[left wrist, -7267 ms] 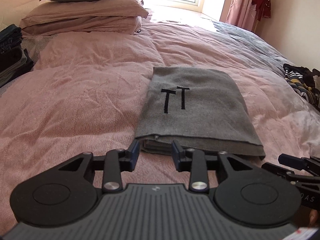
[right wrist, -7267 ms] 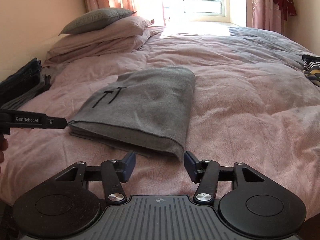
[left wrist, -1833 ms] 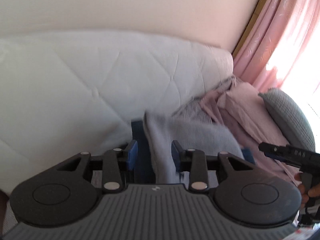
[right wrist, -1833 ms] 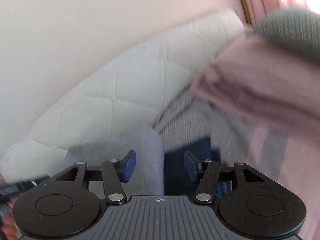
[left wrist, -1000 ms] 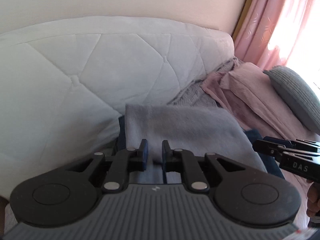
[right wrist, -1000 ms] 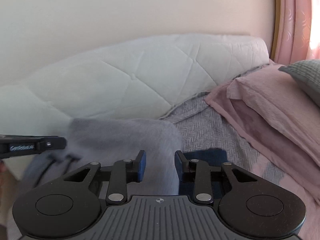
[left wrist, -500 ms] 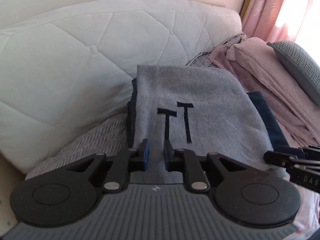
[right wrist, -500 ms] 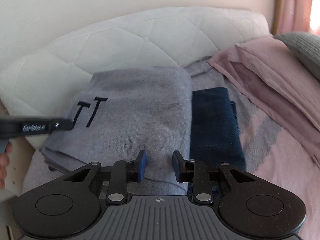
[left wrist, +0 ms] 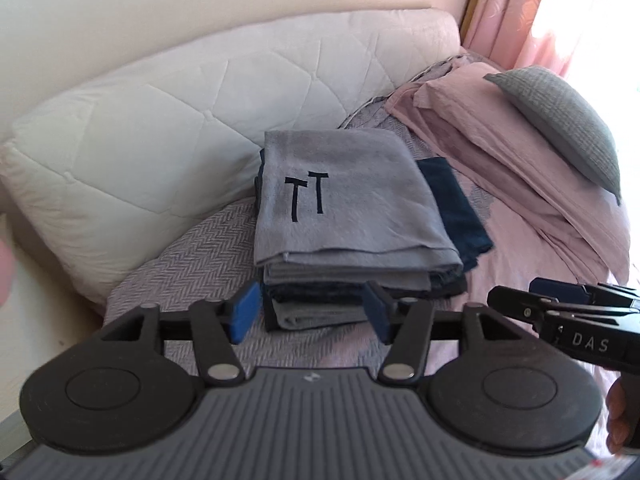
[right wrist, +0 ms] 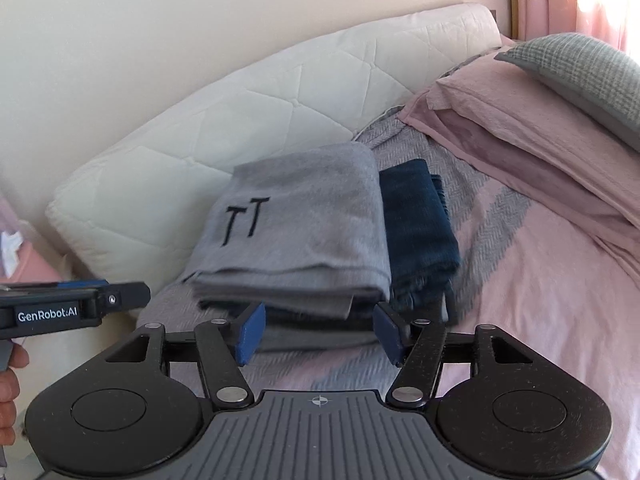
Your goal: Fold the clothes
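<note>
A folded grey garment [left wrist: 352,196] [right wrist: 304,224] with black "TT" lettering lies on top of a stack of folded clothes [left wrist: 344,292] at the head of the bed. A folded dark blue garment [left wrist: 456,212] [right wrist: 420,232] sticks out on the stack's right side. My left gripper [left wrist: 312,312] hangs open just in front of the stack, holding nothing. My right gripper [right wrist: 318,334] is open too, a little back from the stack's front edge, and its side shows in the left wrist view [left wrist: 560,312].
A white quilted headboard [left wrist: 160,120] [right wrist: 280,92] rises behind the stack. Pink pillows [left wrist: 500,136] [right wrist: 540,128] with a grey cushion [left wrist: 560,116] [right wrist: 580,72] lie to the right. Pink curtains [left wrist: 516,12] hang at the far right. A hand [right wrist: 8,392] holds the left gripper's handle.
Both grippers have let go of the grey garment, opened wide and pulled back from it. The garment now rests on the stack.
</note>
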A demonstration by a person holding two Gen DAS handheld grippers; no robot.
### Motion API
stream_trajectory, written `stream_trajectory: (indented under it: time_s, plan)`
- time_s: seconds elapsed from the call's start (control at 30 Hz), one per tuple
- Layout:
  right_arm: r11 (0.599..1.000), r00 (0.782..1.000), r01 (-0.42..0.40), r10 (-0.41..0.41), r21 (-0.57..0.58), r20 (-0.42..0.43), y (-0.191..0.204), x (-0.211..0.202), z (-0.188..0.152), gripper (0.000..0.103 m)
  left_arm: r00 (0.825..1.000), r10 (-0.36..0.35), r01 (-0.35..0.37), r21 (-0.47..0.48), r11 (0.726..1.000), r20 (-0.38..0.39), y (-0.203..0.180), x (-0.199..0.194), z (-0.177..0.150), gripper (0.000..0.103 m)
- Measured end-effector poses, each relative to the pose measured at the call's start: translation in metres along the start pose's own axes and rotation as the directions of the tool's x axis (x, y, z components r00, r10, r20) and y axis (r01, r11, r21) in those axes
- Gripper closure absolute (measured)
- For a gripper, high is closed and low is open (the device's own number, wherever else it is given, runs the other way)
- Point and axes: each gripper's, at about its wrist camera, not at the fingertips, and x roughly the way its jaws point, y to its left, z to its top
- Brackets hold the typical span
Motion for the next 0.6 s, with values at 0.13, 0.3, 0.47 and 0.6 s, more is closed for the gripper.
stream_trajectory:
  time_s: [0.13,0.3,0.47,0.6]
  plan:
    - [0.999,1.000,-0.007,0.007,-0.032,0.017,0.011,-0.042,-0.013,0.046,1.000,0.004,-0.005,0.024,1.000,0.025,-0.010,-0.040,-0.016,0.032]
    - [0.999,0.998,-0.047,0.048,-0.024,0.033,0.014,-0.087,-0.028,0.046,0.998,0.035,-0.037,0.032,0.999,0.043,-0.023,-0.076,-0.038,0.028]
    - [0.998,0.997,-0.058,0.059,-0.031,0.052,0.015,-0.123,-0.043,0.046,0.994,0.077,-0.082,0.048,0.996,0.082,-0.038,-0.104,-0.058,0.015]
    - [0.997,0.996,-0.055,0.058,-0.055,0.064,0.015,-0.142,-0.056,0.045,0.990,0.094,-0.100,0.054,0.994,0.105,-0.048,-0.121,-0.071,0.006]
